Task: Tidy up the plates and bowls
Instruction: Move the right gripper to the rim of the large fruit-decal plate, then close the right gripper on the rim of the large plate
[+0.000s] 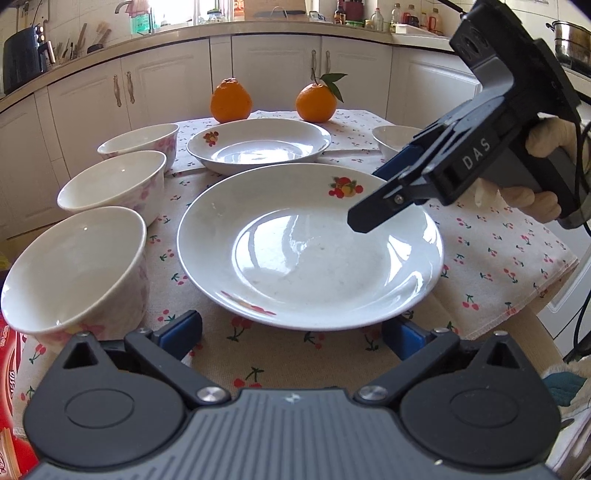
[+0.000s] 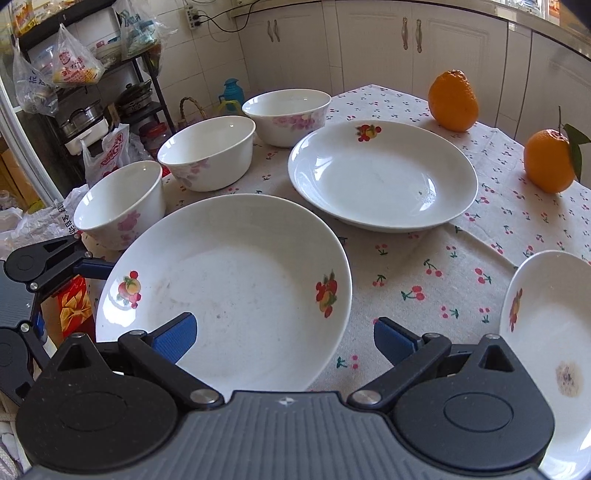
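left claw (image 1: 291, 332) gapes empty before the white fruit-print ceramic plate (image 1: 310, 247) at the tabletop's (image 1: 498, 258) near edge; right claw (image 2: 284, 338) gapes above its rim.

we saw the third plate (image 2: 546, 354) cut off at the right edge, the fourth bowl (image 1: 391, 138) half hidden behind the right gripper (image 1: 364, 218), countertop bottles (image 1: 376, 16) too small to read

Right gripper (image 2: 284, 338) jaws wide over near plate (image 2: 221, 280); 2nd plate (image 2: 380, 177) beyond, 3 bowls (image 2: 207, 155) far left.
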A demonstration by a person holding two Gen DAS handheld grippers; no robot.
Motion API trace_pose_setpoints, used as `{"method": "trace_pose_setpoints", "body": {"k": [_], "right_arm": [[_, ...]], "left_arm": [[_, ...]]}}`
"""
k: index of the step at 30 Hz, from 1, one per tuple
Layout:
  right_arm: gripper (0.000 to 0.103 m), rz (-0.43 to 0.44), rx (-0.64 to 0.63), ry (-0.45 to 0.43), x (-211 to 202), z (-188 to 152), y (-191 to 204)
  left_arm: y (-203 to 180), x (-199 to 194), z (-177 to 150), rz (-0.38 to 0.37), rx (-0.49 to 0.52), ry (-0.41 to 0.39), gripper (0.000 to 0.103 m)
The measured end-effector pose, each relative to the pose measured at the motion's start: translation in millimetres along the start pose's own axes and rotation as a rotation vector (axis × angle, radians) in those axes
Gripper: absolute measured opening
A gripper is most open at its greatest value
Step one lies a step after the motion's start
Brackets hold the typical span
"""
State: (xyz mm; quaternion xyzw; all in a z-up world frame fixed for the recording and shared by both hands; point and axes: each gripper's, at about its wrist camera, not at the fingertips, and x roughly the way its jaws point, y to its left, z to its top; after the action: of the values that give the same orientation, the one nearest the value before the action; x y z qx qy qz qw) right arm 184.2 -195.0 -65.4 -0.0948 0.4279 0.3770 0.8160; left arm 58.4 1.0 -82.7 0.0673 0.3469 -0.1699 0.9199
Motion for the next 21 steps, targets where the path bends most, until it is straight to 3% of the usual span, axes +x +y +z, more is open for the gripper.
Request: {"method": "trace_pose_setpoints", "body": {"k": [6, 17, 21], "right_arm": [[0.102, 0.047, -0.025, 0.025, 11, 20, -11], [0.075, 0.153, -0.007, 0.084, 34, 41, -25], [0.072, 0.189, -0.002, 0.1, 37, 44, -30]], "left_arm": [[-2, -2, 0, -0.017, 0.017, -0.022, 0.1], [-2, -2, 2, -0.03, 0.024, -0.015, 0.096], [-1, -1, 2, -0.039, 0.019, -0.013, 0.095]]}}
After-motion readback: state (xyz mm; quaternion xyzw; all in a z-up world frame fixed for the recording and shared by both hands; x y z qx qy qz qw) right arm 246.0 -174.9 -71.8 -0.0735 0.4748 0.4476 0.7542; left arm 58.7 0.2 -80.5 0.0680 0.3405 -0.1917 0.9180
